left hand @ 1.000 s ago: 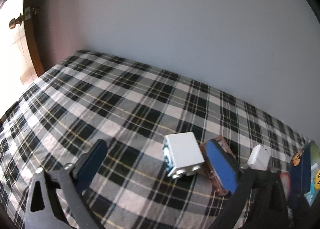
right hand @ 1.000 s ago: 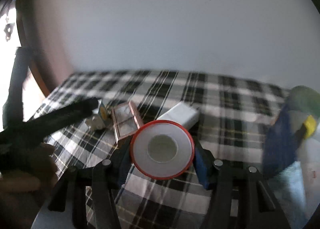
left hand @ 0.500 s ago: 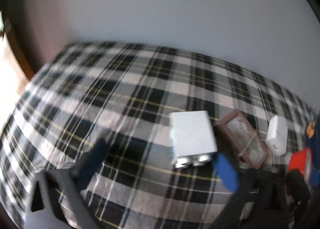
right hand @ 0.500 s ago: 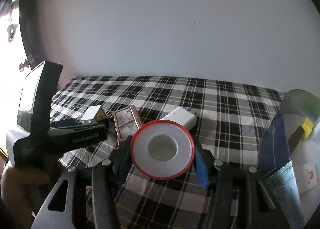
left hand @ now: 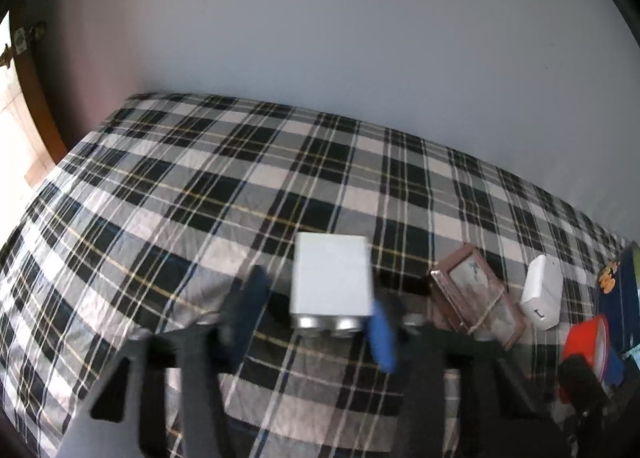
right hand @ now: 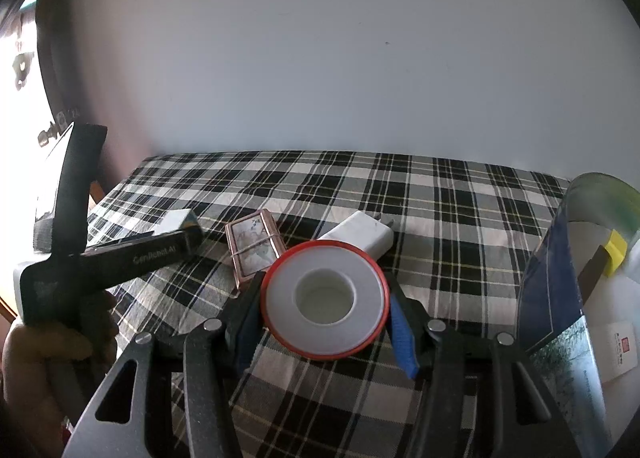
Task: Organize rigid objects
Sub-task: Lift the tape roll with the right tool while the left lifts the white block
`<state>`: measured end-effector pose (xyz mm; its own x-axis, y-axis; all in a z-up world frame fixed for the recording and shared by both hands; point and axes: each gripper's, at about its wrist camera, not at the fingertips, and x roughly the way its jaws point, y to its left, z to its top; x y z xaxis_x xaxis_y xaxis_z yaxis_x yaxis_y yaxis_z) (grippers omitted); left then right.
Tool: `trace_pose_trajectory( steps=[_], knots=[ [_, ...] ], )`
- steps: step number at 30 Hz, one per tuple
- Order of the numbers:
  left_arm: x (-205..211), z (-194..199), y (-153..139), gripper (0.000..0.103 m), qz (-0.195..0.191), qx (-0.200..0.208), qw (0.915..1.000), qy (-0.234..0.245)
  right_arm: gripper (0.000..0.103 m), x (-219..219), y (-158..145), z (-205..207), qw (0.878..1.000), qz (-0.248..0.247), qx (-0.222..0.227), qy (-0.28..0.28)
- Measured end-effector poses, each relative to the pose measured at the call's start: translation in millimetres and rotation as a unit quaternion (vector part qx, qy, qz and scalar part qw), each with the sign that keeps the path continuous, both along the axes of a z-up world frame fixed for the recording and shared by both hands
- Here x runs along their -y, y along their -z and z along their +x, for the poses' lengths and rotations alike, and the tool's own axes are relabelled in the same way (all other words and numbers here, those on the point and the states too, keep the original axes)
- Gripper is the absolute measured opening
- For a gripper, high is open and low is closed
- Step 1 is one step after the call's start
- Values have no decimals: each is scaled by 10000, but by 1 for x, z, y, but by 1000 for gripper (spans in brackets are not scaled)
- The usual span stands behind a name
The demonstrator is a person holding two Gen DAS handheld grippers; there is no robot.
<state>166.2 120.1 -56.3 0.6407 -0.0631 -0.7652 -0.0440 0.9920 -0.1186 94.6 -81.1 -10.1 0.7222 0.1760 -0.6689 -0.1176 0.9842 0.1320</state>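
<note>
Two claws are at work over the black-and-white plaid cloth [left hand: 208, 186]. Between the left claw [left hand: 316, 318] fingers lies the white rectangular box with two silver studs [left hand: 331, 281]; its jaws have just been closing, though contact is too blurred to tell. Clenched in the right claw [right hand: 325, 316] sits the red-rimmed white tape roll [right hand: 325, 298].

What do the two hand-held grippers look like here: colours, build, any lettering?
Both share one build. The right hand-held gripper has black angled arms with silver screws, triangular cut-outs and blue fingertips. The left hand-held gripper matches; seen from the right wrist, its black body carries white lettering, too small to read for certain.
</note>
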Motion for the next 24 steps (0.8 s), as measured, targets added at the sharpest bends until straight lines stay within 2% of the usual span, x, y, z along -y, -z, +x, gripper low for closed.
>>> trace_pose_trajectory(
  steps=[1, 4, 7, 9, 13, 17, 20, 24],
  knots=[
    [1, 0, 0, 30, -18, 8, 10000, 77, 57, -1, 1, 1, 10000, -3, -6, -3],
    [5, -4, -1, 30, -43, 27, 9995, 300, 57, -2, 2, 2, 10000, -10, 11, -19],
    [-3, -12, -2, 30, -278, 159, 9992, 234, 57, -2, -2, -2, 9998, -68, 187, 6],
    [-6, -22, -9, 30, -343, 424, 9984, 129, 57, -2, -6, -6, 9993, -95, 374, 2],
    [-7, -43, -26, 30, -95, 1085, 9939, -157, 57, 1, -20, -17, 9962, 255, 820, -113],
    [4, -62, -39, 30, 329, 1573, 9867, -242, 57, -1, -29, -29, 9918, 317, 1225, -203],
    [6, -66, -43, 30, 541, 1733, 9831, -234, 57, -6, -31, -37, 9890, 142, 1458, -216],
    [10, -70, -45, 30, 627, 1802, 9813, -261, 57, -17, -31, -42, 9860, -196, 1644, -206]
  ],
)
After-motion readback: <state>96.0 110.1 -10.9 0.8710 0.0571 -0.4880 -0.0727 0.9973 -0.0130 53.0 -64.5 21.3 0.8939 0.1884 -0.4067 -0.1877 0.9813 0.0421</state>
